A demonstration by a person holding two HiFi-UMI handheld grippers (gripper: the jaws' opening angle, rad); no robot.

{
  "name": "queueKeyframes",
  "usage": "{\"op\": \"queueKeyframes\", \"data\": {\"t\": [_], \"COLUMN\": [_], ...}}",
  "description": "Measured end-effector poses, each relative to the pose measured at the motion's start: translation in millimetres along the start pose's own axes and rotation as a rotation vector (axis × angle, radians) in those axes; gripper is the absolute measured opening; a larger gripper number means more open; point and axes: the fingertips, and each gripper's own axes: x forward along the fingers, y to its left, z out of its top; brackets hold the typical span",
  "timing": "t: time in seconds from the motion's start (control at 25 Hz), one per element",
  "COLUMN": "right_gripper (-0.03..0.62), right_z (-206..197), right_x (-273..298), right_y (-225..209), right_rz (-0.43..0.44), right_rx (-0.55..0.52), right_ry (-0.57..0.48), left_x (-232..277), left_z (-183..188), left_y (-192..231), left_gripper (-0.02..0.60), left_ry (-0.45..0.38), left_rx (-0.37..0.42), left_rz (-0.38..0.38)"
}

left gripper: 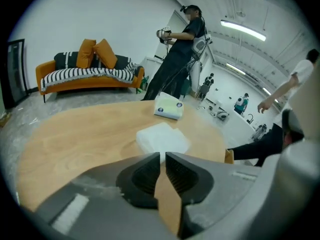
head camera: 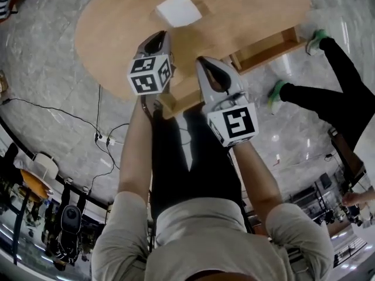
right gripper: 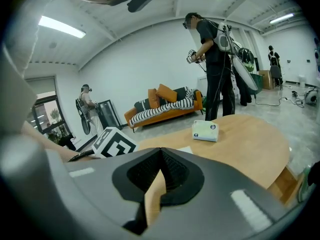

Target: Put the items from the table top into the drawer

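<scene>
Wide, rounded table (head camera: 117, 34) of light brown wood. Lying flat on top, toward 12 o'clock in the head view, a white square packet (head camera: 179, 9). Farther on, at 1 o'clock from the packet in the left gripper view and not touching it, a small tissue pack (left gripper: 168, 106). At the table's 4 o'clock edge, a wooden drawer (head camera: 266, 50) pulled out.

Bright, even light falls from ceiling strip lamps (left gripper: 242, 29), at 1 o'clock in the left gripper view and 10 o'clock in the right gripper view. The marble floor (head camera: 47, 69) shows small glare spots. The surface (head camera: 246, 10) carries soft shadows. Every view bulges fisheye, and both gripper views have black corners. The left gripper (left gripper: 162, 156) and right gripper (right gripper: 161, 150) look blurred near their lenses.
</scene>
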Motion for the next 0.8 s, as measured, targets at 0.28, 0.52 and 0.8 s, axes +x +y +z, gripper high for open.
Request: {"op": "queueKeyframes", "data": {"t": [0.28,0.52,0.8], "right_gripper": [0.008,0.008,0.008], "right_z": [-7.9,-10.0,-13.9], "right_x": [-3.5,-8.4,-15.7], "right_y": [-39.7,-51.7,-59.6], "right_rz": [-0.047,-0.072,-0.090], "right_rx": [0.009,0.017,0.029], "right_ry": [0.015,0.010,0.009], "left_x": [35.5,55.9,56.1], "left_z": [-9.0,-8.7,-4.1], "left_y": [2.5,0.0,1.3], "left_gripper": [0.120,0.123,0.032], "left_ry": [0.059,0.068,0.046], "left_rx": [-0.029,-0.023,-0.001], "left_rz": [-0.006,-0.012,-0.029]}}
